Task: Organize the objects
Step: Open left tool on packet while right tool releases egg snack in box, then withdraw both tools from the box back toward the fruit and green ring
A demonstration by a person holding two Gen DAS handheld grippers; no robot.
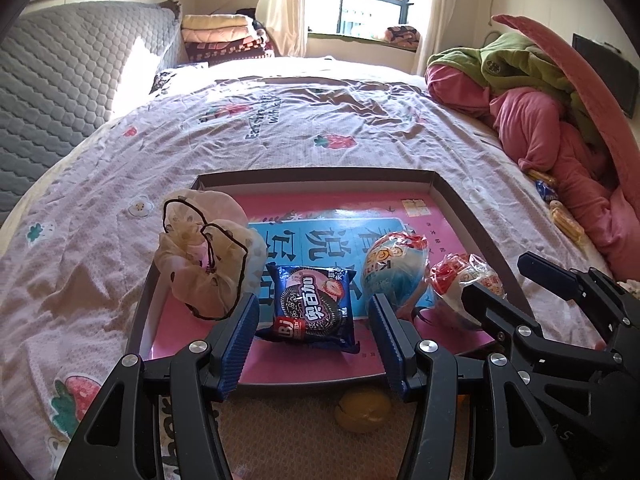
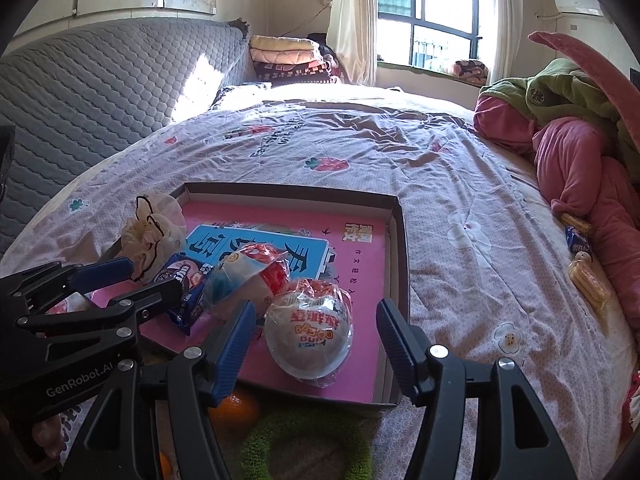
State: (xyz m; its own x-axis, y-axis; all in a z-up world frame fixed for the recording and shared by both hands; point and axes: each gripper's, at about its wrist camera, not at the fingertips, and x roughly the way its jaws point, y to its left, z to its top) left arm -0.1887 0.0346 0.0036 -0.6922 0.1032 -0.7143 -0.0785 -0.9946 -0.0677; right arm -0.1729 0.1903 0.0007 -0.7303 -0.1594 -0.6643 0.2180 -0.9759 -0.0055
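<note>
A shallow cardboard box with a pink book lining its bottom lies on the bed. In it are a beige scrunchie, a blue cookie packet, and two wrapped egg-shaped snacks. My left gripper is open and empty, its fingers either side of the cookie packet. My right gripper is open and empty around the near egg snack.
A yellow fruit, an orange fruit and a green fuzzy ring lie on the bed before the box. Pink and green bedding is heaped at right, with biscuit packets beside it. A grey headboard stands left.
</note>
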